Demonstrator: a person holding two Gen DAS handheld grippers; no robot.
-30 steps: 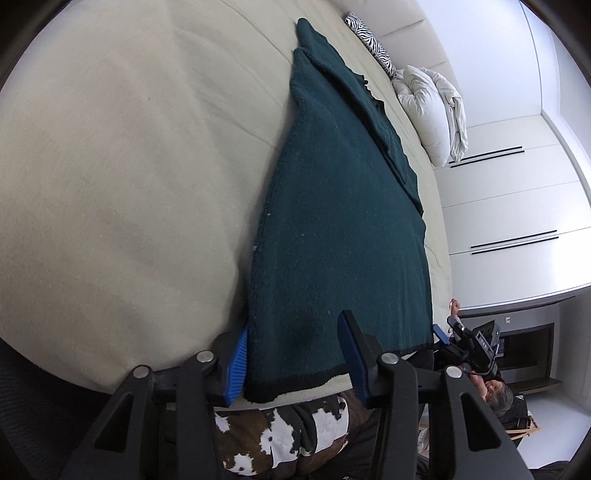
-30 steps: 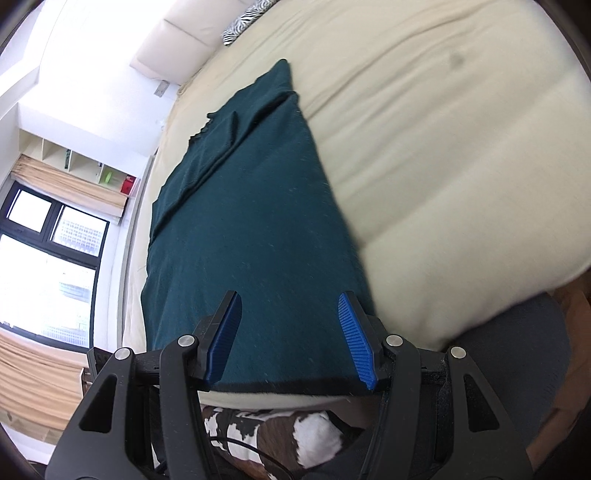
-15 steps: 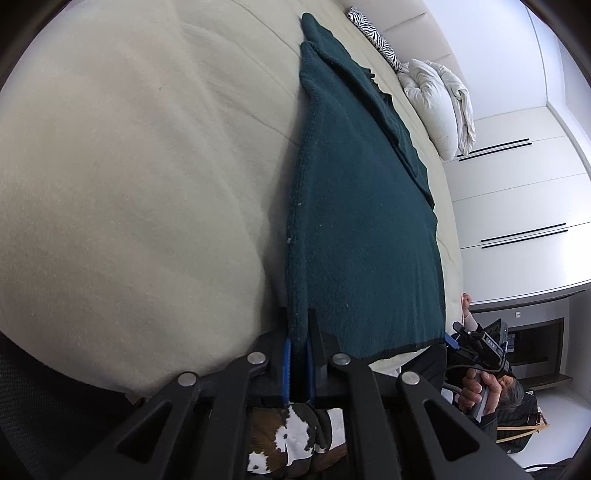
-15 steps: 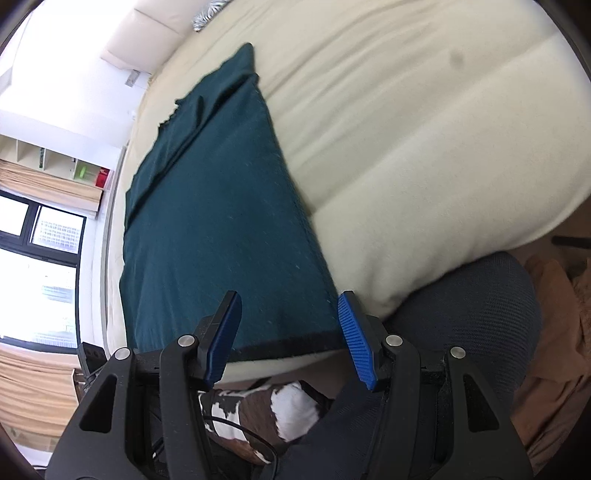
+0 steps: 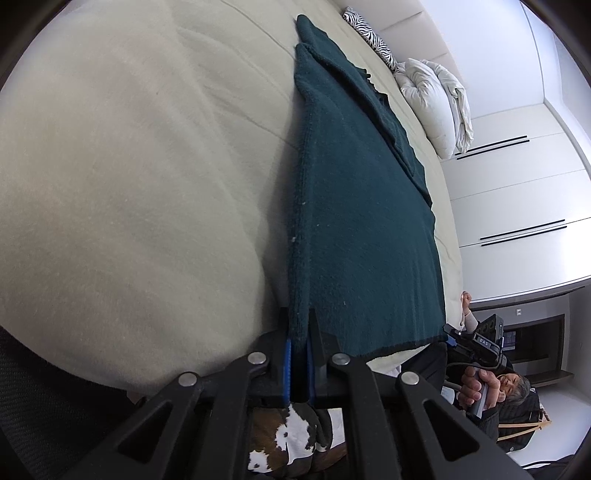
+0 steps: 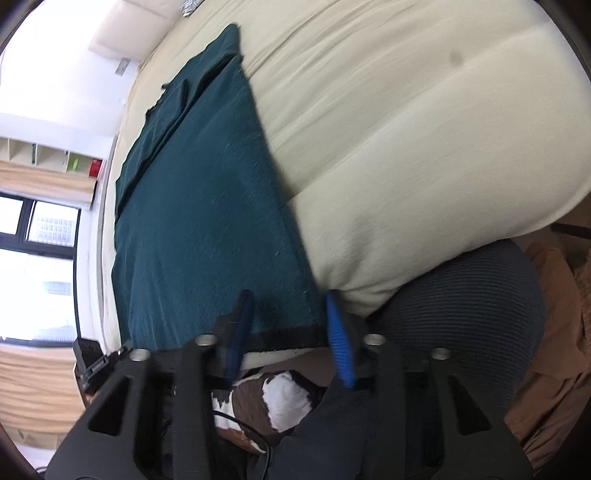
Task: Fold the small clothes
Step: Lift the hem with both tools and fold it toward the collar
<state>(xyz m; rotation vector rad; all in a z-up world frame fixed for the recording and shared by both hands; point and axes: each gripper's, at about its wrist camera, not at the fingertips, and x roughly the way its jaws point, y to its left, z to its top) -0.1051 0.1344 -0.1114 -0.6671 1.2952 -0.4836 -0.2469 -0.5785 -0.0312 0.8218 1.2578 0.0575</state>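
Note:
A dark teal knitted garment [image 5: 354, 206] lies flat on a cream bed [image 5: 129, 184], with a black hem at its near edge. My left gripper [image 5: 298, 332] is shut on the garment's near left corner. In the right wrist view the same garment [image 6: 207, 221] lies on the bed [image 6: 424, 129]. My right gripper [image 6: 288, 328] is open, its blue pads on either side of the near right corner at the hem. The frame is blurred by motion.
A white duvet [image 5: 439, 110] and a zebra pillow [image 5: 369, 33] lie at the bed's far end. White wardrobes [image 5: 517, 192] stand on the right. A cow-print cloth [image 6: 280, 398] and a dark seat [image 6: 461, 314] sit below the bed edge. A window [image 6: 33, 258] is at left.
My left gripper closed on the garment's near left corner. My right gripper shifted right to the near right corner and its jaws have narrowed around the hem.

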